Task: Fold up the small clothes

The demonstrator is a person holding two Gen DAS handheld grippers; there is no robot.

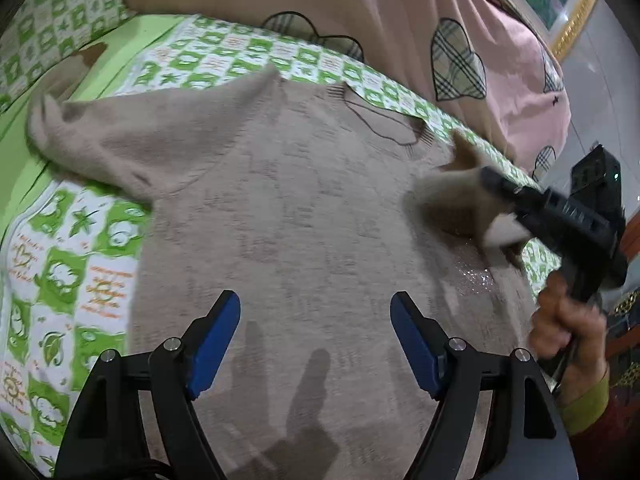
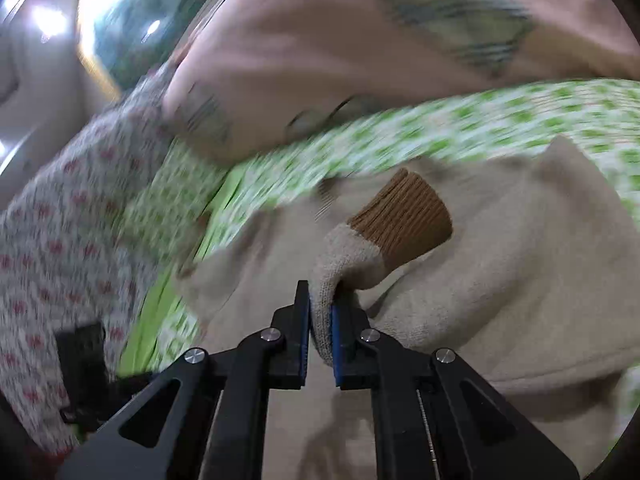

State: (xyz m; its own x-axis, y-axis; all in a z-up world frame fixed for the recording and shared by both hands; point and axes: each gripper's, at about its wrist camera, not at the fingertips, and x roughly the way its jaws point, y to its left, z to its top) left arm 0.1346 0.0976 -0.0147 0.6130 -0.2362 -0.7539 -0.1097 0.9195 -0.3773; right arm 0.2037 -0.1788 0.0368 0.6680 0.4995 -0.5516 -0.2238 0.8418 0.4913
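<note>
Beige sweater (image 1: 288,208) flat on green checked sheet (image 1: 72,264), big pink blanket (image 1: 400,20) right behind. Left gripper (image 1: 315,336) spread wide above it. Right gripper (image 2: 320,320) pinching the sleeve (image 2: 352,256).

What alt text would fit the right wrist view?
The right gripper is shut on a beige sweater's sleeve, just below its brown cuff. The sweater lies on a green-and-white sheet, with a pink blanket behind.

The left gripper (image 1: 315,334) hangs with its blue pads spread wide apart, gripping nothing. The right gripper (image 2: 320,316) has its jaws pinched together on fabric, and the person's right hand (image 1: 560,320) wraps its black handle.
</note>
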